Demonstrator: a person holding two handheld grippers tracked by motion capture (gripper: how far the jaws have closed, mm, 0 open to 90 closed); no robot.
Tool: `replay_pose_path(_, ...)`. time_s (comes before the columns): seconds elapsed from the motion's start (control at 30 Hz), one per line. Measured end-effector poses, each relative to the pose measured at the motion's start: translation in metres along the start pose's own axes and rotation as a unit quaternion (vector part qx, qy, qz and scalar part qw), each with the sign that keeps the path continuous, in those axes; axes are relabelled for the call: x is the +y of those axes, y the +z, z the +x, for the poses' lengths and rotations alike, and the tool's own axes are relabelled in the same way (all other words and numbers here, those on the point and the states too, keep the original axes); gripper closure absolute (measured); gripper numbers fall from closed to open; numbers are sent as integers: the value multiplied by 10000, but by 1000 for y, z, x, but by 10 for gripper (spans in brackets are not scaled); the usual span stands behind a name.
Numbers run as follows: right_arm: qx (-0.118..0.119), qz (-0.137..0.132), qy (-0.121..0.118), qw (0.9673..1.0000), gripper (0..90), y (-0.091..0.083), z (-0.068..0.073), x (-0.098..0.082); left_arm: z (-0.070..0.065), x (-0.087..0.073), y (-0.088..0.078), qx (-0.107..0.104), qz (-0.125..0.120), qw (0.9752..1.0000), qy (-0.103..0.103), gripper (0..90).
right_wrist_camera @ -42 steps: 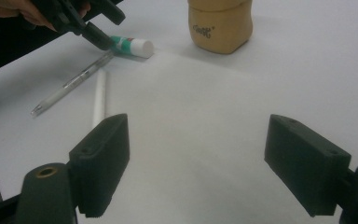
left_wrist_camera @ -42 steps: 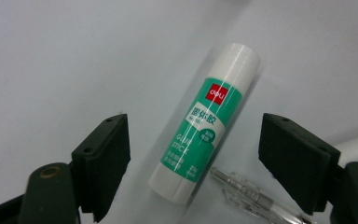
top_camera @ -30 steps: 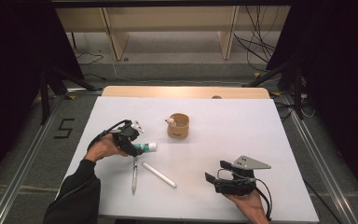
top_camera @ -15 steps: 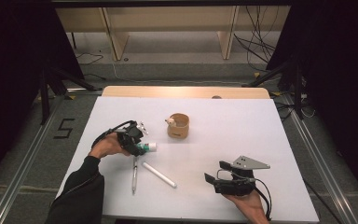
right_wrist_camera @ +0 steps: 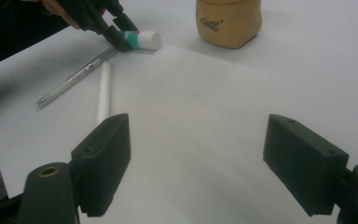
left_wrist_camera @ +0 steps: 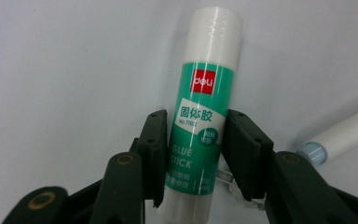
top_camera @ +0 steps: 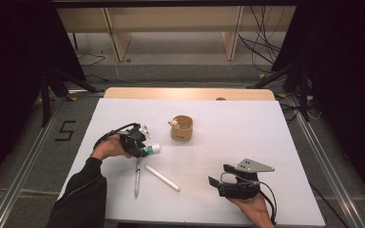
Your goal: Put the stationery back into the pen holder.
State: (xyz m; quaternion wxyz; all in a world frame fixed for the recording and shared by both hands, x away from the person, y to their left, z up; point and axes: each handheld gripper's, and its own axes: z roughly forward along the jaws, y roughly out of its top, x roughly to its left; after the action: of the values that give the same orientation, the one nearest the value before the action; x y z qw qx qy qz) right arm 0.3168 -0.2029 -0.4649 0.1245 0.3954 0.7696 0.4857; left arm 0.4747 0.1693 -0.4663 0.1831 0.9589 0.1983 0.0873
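High view: my left hand-held gripper (top_camera: 145,148) lies low on the white surface (top_camera: 247,137), left of centre, its jaws around the glue stick (top_camera: 153,149), whose white cap points right toward the tan cup (top_camera: 182,128). A clear pen (top_camera: 137,176) and a white marker (top_camera: 162,177) lie just in front of it, nearer to me. My right hand-held gripper (top_camera: 218,175) sits in my palm near the front right of the surface, well apart from everything. Left gripper view: the glue stick (left_wrist_camera: 200,121) lies on the surface, green label up, white cap away from me. My left hand-held gripper (left_wrist_camera: 192,154) has just been closing its jaws; the pads now flank the lower green body, the left one against it, the right one touching or a hair off, I cannot tell which. The end of the white marker (left_wrist_camera: 342,137) shows at the right edge. Right gripper view: my right hand-held gripper (right_wrist_camera: 196,161) stands spread wide with bare surface between the jaws. Farther off I see the other gripper on the glue stick (right_wrist_camera: 142,40), the pen (right_wrist_camera: 74,77), the marker (right_wrist_camera: 104,93) and the cup (right_wrist_camera: 228,21).
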Motion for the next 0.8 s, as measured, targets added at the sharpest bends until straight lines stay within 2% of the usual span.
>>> replay_pose_path(0.03, -1, 3, -3, 10000, 239, 0, 0, 0, 1, 0, 0, -24, 15, 10000, 63, 619)
replay_pose_path(0.17, 0, -3, -7, 10000, 239, 0, 0, 0, 1, -2, -1, -50, -65, 9999, 90, 646)
replay_pose_path(0.33, 5, -19, -18, 10000, 239, -1, 0, 1, 4, -3, -2, 124, -82, 9998, 103, 650)
replay_pose_path(0.43, 11, -26, -10, 10000, 239, -1, 1, 1, 5, -4, -4, 200, -163, 9997, -9, 651)
replay_pose_path(0.6, 8, -70, -27, 10000, 239, -2, 2, 2, 5, -2, -17, 249, -287, 9993, -40, 652)
replay_pose_path(0.8, -9, -128, -100, 9999, 238, -3, 5, 3, -6, 5, -33, 114, -348, 9993, -43, 652)
